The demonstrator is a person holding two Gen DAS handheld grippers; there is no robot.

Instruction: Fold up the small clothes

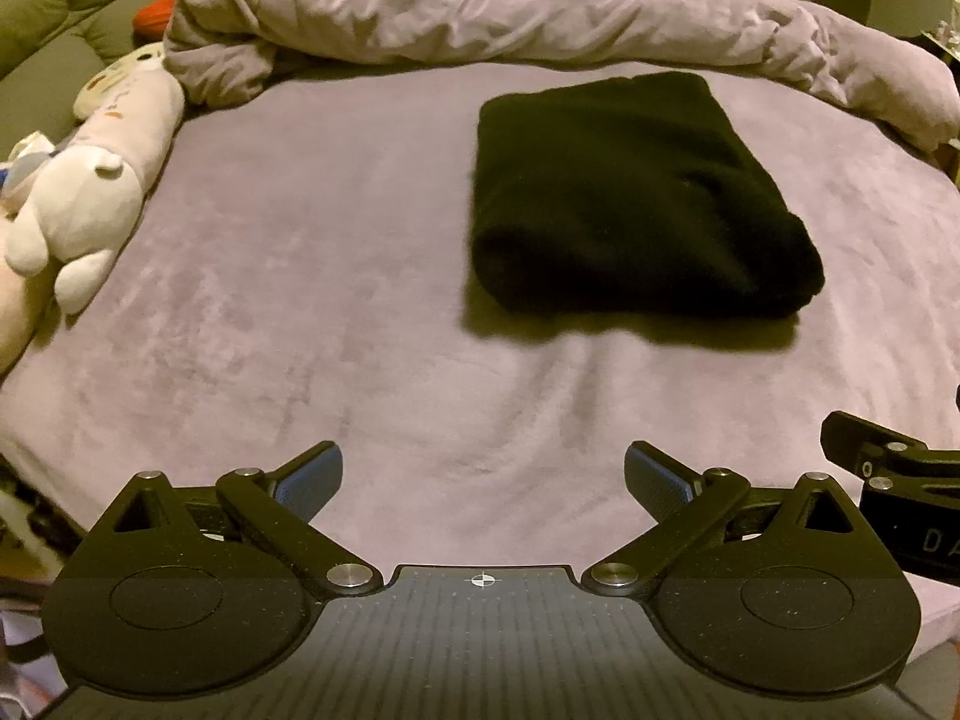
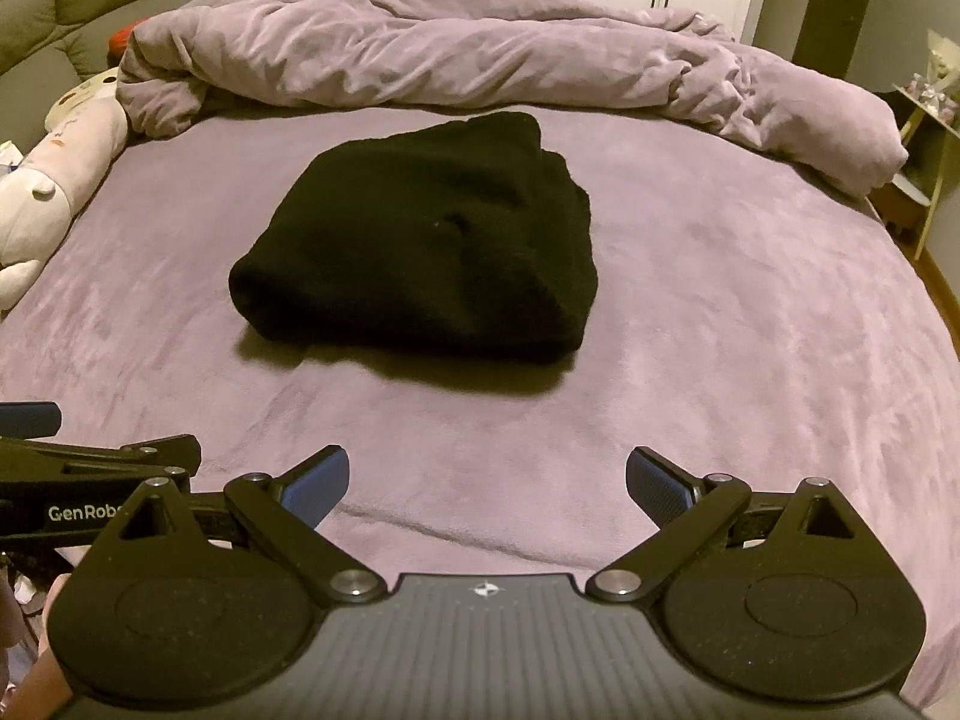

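Note:
A black garment (image 1: 636,198) lies folded into a thick rectangular bundle on the purple bed sheet (image 1: 330,300). The right wrist view shows the same black bundle (image 2: 426,252) at the middle of the bed. My left gripper (image 1: 483,480) hovers over the near part of the sheet, open and empty, well short of the bundle. My right gripper (image 2: 487,483) is likewise open and empty, near the front edge. Each gripper shows at the edge of the other's view: the right one (image 1: 888,474) and the left one (image 2: 90,468).
A crumpled purple duvet (image 1: 510,6) is piled along the far side of the bed. A white plush toy (image 1: 78,204) lies along the left edge. A green padded headboard (image 2: 90,6) stands at far left, a small shelf (image 2: 924,138) at right.

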